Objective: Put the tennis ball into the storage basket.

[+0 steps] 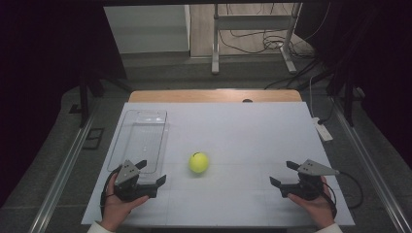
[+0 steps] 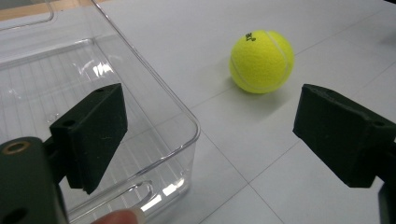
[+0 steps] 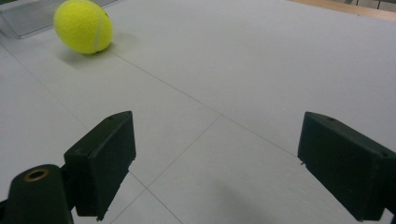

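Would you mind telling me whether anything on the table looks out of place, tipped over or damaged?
Nothing stands out. The tennis ball sits on the white table, just right of the clear plastic tray, which lies flat and empty. Both the left gripper and the right gripper are open, holding nothing.

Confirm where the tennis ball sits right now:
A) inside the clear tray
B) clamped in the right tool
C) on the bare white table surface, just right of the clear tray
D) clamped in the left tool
C: the tennis ball rests on the white table, apart from the clear tray at its left, and the left tool and right tool both stand open with nothing between them.
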`<state>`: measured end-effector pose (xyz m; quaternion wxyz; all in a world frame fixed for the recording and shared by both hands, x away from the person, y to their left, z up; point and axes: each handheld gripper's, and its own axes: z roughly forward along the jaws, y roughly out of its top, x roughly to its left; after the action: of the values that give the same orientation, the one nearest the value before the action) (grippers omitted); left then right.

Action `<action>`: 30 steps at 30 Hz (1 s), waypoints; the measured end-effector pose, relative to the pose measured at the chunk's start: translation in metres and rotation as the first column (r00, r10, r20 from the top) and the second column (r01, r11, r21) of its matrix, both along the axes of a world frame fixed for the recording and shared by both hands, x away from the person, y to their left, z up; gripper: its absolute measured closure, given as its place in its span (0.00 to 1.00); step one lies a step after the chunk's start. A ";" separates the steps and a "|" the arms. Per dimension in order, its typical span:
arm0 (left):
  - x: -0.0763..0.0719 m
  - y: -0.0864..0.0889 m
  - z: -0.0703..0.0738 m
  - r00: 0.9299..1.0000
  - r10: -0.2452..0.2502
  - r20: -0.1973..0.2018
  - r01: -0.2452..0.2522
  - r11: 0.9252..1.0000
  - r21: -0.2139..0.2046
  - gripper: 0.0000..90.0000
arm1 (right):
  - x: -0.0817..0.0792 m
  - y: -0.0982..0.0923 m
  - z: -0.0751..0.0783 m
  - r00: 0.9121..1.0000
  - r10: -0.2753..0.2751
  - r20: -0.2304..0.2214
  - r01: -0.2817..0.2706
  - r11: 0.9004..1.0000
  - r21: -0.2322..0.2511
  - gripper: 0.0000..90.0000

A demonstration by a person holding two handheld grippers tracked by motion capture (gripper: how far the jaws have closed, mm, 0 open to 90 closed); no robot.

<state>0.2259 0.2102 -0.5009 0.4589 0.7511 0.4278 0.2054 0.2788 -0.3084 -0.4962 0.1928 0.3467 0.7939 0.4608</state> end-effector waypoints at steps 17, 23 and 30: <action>-0.001 0.000 0.006 1.000 0.000 -0.001 0.000 1.000 0.007 0.12 | 0.001 0.001 -0.001 1.000 0.001 -0.005 -0.001 1.000 0.001 0.13; 0.001 -0.005 0.009 1.000 -0.004 -0.017 0.005 1.000 0.020 0.12 | 0.001 0.000 -0.001 1.000 0.003 -0.006 -0.003 1.000 0.006 0.13; 0.004 -0.005 0.017 1.000 0.000 -0.025 0.000 1.000 0.011 0.12 | 0.001 0.001 -0.001 1.000 0.019 -0.010 -0.019 1.000 0.006 0.13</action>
<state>0.2296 0.2054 -0.4839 0.4496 0.7560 0.4323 0.1985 0.2799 -0.3075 -0.4975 0.1834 0.3422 0.7967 0.4631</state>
